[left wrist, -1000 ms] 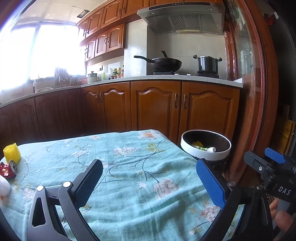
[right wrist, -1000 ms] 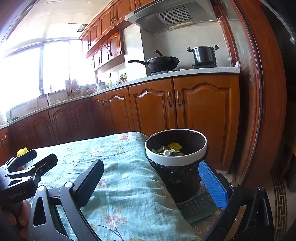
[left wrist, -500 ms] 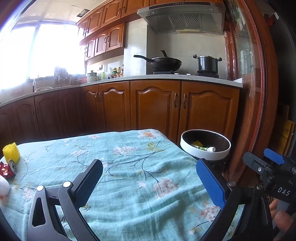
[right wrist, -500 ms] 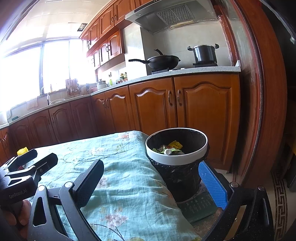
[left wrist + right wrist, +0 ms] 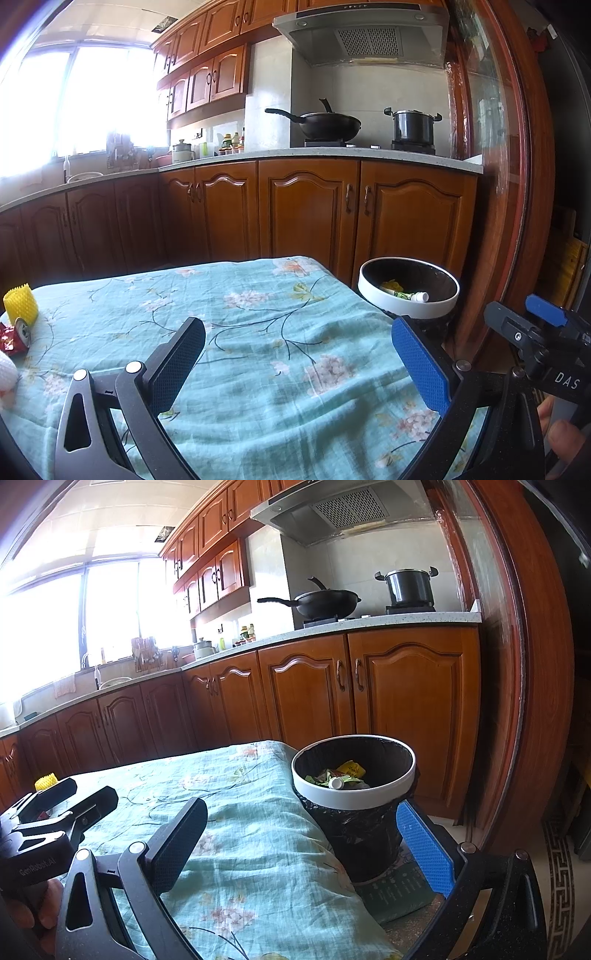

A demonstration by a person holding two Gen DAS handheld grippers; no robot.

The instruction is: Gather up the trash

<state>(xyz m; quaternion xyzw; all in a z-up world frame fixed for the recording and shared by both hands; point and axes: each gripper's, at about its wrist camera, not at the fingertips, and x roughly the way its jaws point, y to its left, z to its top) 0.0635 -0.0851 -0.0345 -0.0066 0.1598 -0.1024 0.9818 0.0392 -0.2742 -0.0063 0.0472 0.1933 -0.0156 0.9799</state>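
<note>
desk [image 5: 258,332]: rumpled teal floral cloth | trash bin [image 5: 352,797]: round, white rim, crinkled black liner, beside the desk's right edge, holding wrappers and a small bottle | yellow ribbed foam net [image 5: 20,304], red can [image 5: 14,338]: far left of desk | left tongs [image 5: 295,363], right tongs [image 5: 301,843]: level over the cloth, gaping wide, gripping nothing

L: I hold my left gripper [image 5: 295,363] level, jaws spread wide, nothing between them | R: my right gripper [image 5: 301,843] level, jaws equally wide, empty | hands: fingertips gripping each handle show at the frame corners
</note>
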